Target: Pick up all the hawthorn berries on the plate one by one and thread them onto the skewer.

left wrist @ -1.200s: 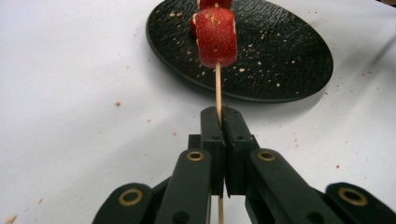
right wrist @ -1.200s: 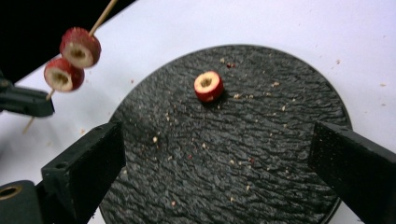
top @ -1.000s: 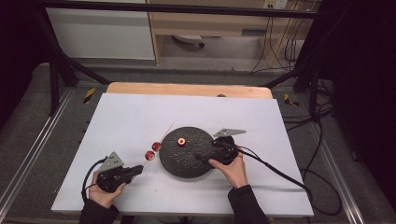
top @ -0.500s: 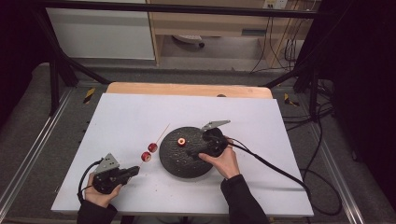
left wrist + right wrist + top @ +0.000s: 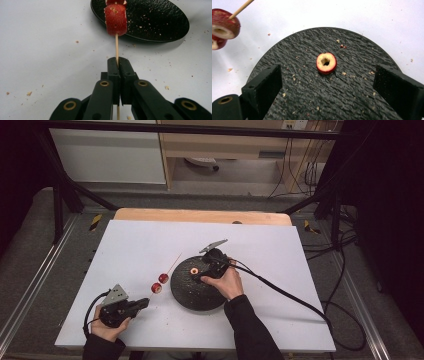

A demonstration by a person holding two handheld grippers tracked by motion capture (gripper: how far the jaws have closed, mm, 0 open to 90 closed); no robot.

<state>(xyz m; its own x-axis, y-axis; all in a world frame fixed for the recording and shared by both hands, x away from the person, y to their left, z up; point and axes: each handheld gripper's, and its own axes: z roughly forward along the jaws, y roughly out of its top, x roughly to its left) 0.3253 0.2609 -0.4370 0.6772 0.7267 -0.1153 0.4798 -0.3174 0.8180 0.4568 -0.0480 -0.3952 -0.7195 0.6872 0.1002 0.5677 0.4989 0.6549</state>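
A black round plate (image 5: 200,292) lies mid-table with a cored red fruit ring (image 5: 194,270) on its far part. My right gripper (image 5: 201,271) hovers over the plate, open, with the ring (image 5: 326,63) lying between and just beyond its jaws (image 5: 328,78). My left gripper (image 5: 145,301), at the table's front left, is shut on a thin wooden skewer (image 5: 116,48). The skewer carries two red fruit pieces (image 5: 160,283) just left of the plate; the nearer piece (image 5: 115,20) hangs over the plate's rim (image 5: 150,37).
The white table top (image 5: 280,250) is bare around the plate, with fine crumbs (image 5: 29,93) scattered near it. A black cable (image 5: 285,295) trails from the right gripper off to the right. A wooden strip (image 5: 200,216) runs along the far edge.
The right gripper has moved left and farther away over the plate, up to the fruit ring. The left gripper and its skewer have barely shifted.
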